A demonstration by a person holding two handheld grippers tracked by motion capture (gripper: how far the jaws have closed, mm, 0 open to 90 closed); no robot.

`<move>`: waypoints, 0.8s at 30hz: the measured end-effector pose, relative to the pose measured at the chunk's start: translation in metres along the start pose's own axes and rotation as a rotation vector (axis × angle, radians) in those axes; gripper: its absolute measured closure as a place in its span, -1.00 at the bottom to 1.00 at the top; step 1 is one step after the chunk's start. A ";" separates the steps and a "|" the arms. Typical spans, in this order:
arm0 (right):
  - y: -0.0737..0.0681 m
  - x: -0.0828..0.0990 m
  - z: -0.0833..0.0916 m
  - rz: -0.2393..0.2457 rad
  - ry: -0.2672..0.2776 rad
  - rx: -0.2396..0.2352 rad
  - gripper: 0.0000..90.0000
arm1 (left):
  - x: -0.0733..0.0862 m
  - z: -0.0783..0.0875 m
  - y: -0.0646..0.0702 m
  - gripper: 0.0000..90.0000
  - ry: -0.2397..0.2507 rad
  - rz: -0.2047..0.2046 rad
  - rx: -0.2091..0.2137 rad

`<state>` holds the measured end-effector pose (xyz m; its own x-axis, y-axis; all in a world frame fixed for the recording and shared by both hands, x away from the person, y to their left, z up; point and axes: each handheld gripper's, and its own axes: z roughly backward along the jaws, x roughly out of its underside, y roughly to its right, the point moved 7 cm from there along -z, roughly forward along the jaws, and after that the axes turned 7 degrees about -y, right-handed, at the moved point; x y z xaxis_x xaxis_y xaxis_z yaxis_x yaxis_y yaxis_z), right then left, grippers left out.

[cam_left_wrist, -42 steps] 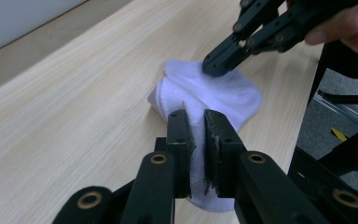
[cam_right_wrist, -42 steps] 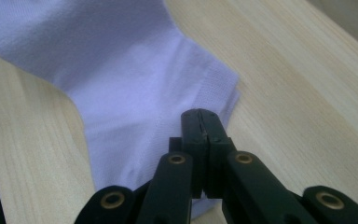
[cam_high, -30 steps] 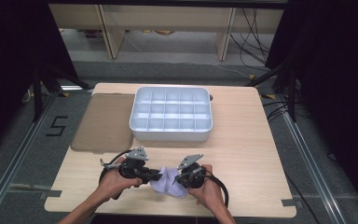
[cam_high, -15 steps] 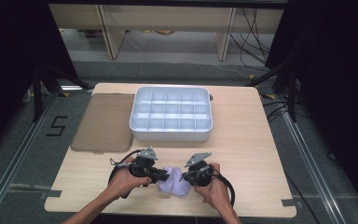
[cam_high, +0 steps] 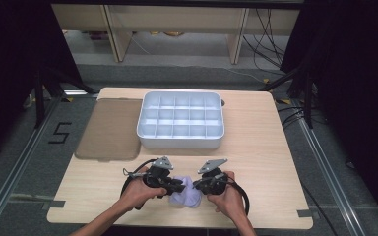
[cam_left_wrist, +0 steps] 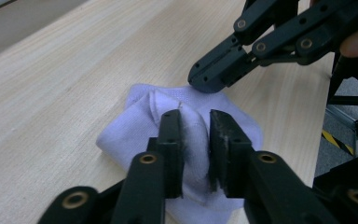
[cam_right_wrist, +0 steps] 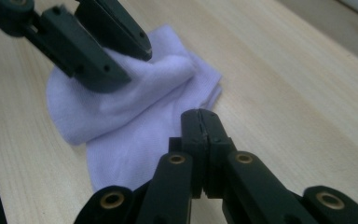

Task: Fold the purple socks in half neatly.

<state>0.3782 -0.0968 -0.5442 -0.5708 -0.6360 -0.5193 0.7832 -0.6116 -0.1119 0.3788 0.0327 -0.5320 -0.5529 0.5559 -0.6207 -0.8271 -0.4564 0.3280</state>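
Left gripper jaws, just opening, straddle a fold of the pale lilac sock; right gripper pressed together at its edge.

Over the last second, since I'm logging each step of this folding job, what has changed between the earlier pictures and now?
The left gripper shifted a little toward the table's near edge, and its jaws have just been opening, with a fold of the pale lilac cloth between them. The right gripper kept shut at the cloth's edge. The white compartment tray and brown lid stayed put.
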 end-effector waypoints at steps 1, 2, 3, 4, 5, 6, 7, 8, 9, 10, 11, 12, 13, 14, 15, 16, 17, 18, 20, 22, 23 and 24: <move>0.000 -0.001 0.002 -0.005 0.018 -0.001 1.00 | -0.001 0.001 0.000 0.48 0.009 0.004 0.003; 0.003 -0.002 0.003 0.022 0.024 0.012 0.99 | -0.004 0.004 0.002 0.43 0.026 0.017 0.014; 0.003 -0.002 0.006 0.017 0.024 0.005 0.99 | -0.006 0.007 0.002 0.37 0.041 0.016 0.020; 0.005 -0.003 0.009 0.010 0.053 0.023 0.99 | -0.008 0.010 0.003 0.34 0.051 0.026 0.028; 0.005 -0.003 0.009 0.010 0.053 0.023 0.99 | -0.009 0.012 0.003 0.34 0.058 0.024 0.025; 0.005 -0.001 0.013 -0.009 0.042 0.022 0.99 | -0.011 0.018 0.003 0.34 0.071 0.022 0.028; 0.005 -0.001 0.013 -0.009 0.042 0.022 0.99 | -0.011 0.018 0.003 0.34 0.071 0.022 0.028; 0.006 0.000 0.016 -0.011 0.046 0.020 0.99 | -0.012 0.025 0.001 0.35 0.093 0.020 0.023; 0.006 0.000 0.016 -0.011 0.046 0.020 0.99 | -0.012 0.025 0.001 0.38 0.093 0.020 0.023; 0.006 -0.001 0.016 -0.014 0.068 0.021 0.99 | -0.012 0.027 0.000 0.38 0.096 0.019 0.018; 0.007 -0.001 0.020 -0.026 0.070 0.022 0.99 | -0.009 0.031 -0.002 0.47 0.101 0.011 0.018; 0.007 -0.001 0.020 -0.026 0.070 0.022 0.99 | -0.009 0.031 -0.002 0.53 0.101 0.011 0.018; 0.009 -0.002 0.022 -0.019 0.080 0.039 0.99 | -0.007 0.032 -0.003 0.58 0.101 0.013 0.007; 0.008 -0.003 0.025 -0.020 0.087 0.034 0.99 | -0.003 0.033 -0.006 0.63 0.087 -0.002 0.005; 0.008 -0.003 0.025 -0.020 0.087 0.034 0.99 | 0.000 0.031 -0.007 0.63 0.079 -0.002 -0.001; 0.007 -0.004 0.030 -0.009 0.091 0.028 0.99 | 0.008 0.026 -0.008 0.72 0.049 -0.010 -0.015; 0.007 -0.004 0.030 -0.009 0.091 0.028 0.99 | 0.008 0.026 -0.008 0.75 0.049 -0.010 -0.015; 0.004 -0.006 0.032 0.006 0.099 0.022 0.99 | 0.013 0.023 -0.008 0.78 0.027 -0.019 -0.021; 0.002 -0.008 0.031 0.008 0.121 0.026 0.99 | 0.021 0.016 -0.008 0.79 -0.002 -0.048 -0.030; -0.007 -0.011 0.030 0.031 0.112 0.002 0.99 | 0.032 0.007 -0.006 0.83 -0.038 -0.058 -0.037; -0.007 -0.011 0.030 0.031 0.112 0.002 0.99 | 0.032 0.007 -0.006 0.84 -0.038 -0.058 -0.037; -0.015 -0.014 0.027 0.044 0.104 -0.018 0.99 | 0.035 0.003 -0.004 0.85 -0.045 -0.057 -0.031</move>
<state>0.3677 -0.0917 -0.5120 -0.5077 -0.6089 -0.6094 0.8119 -0.5748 -0.1021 0.3628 0.0563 -0.5524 -0.5091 0.6123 -0.6049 -0.8545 -0.4439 0.2698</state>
